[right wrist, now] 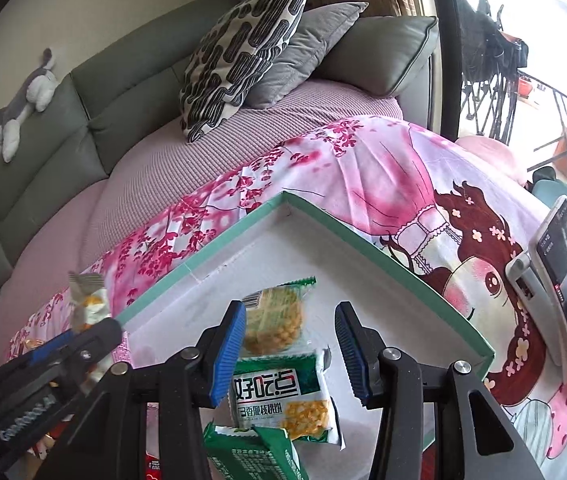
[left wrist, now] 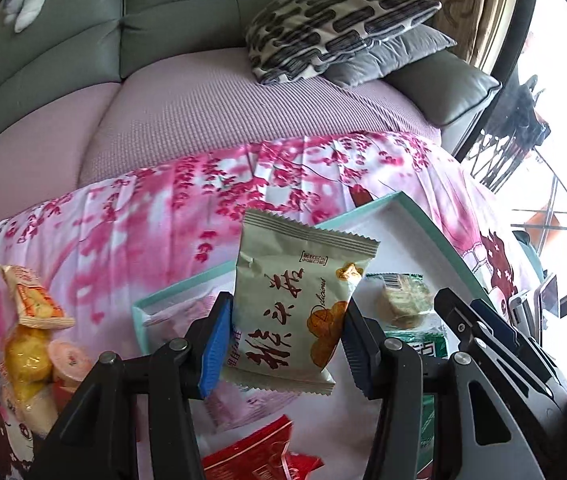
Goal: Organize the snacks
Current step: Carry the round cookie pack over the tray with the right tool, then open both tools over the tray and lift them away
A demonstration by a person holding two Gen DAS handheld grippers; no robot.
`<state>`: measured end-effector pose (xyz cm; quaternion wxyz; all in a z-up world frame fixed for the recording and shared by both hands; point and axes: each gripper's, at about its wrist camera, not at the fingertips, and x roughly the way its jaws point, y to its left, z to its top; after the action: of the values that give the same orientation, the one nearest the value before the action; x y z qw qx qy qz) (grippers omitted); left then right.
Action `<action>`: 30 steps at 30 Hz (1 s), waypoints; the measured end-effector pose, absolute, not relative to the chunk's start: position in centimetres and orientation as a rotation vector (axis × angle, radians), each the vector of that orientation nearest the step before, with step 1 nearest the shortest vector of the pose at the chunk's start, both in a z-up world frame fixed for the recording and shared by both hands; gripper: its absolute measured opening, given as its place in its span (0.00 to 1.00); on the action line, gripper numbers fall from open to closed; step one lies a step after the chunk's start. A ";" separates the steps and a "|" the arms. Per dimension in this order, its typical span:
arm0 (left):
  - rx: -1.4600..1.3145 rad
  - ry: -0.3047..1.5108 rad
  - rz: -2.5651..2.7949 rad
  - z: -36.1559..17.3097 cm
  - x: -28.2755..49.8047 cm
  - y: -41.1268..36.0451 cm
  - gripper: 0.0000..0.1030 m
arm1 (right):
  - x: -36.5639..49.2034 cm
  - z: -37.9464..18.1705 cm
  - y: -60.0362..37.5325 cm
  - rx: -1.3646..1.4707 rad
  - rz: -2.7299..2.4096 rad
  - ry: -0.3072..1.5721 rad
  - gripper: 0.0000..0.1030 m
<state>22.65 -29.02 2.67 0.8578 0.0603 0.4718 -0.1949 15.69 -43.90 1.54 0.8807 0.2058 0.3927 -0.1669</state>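
My left gripper [left wrist: 283, 344] is shut on a beige snack packet [left wrist: 295, 300] with red characters, held upright above a white tray with a teal rim [left wrist: 435, 232]. In the right wrist view that packet [right wrist: 87, 300] shows at the left in the left gripper's fingers [right wrist: 83, 336]. My right gripper [right wrist: 289, 352] hovers open over the tray [right wrist: 363, 240]. Below it lie a clear green-edged biscuit packet [right wrist: 275, 316] and a green biscuit packet [right wrist: 283, 396]; neither is gripped. Another green packet [right wrist: 251, 452] lies at the bottom edge. The right gripper's fingers [left wrist: 479, 320] appear beside the tray.
The tray sits on a pink floral cloth [left wrist: 163, 220] over a sofa. A red packet [left wrist: 259, 456] and a pile of orange and yellow snacks [left wrist: 31, 320] lie to the left. Pillows [right wrist: 239, 52] and a plush toy [right wrist: 23, 108] are behind. A phone on a holder [right wrist: 563, 264] stands right.
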 end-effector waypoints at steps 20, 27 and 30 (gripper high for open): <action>0.021 0.984 -0.191 2.7 22.8 -23.2 0.94 | 16.0 1.2 -43.3 0.384 -0.350 0.882 1.00; -0.036 0.964 -0.105 2.8 22.6 -19.3 0.99 | 15.7 1.7 -42.9 0.375 -0.353 0.858 1.00; -0.061 0.944 -0.063 3.2 22.3 -17.2 0.99 | 15.5 2.4 -42.6 0.380 -0.356 0.831 1.00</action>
<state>22.33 -17.22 3.15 0.8898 -0.0295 0.4544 -0.0305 15.46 -42.60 2.36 0.8822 0.1825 0.3990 -0.1709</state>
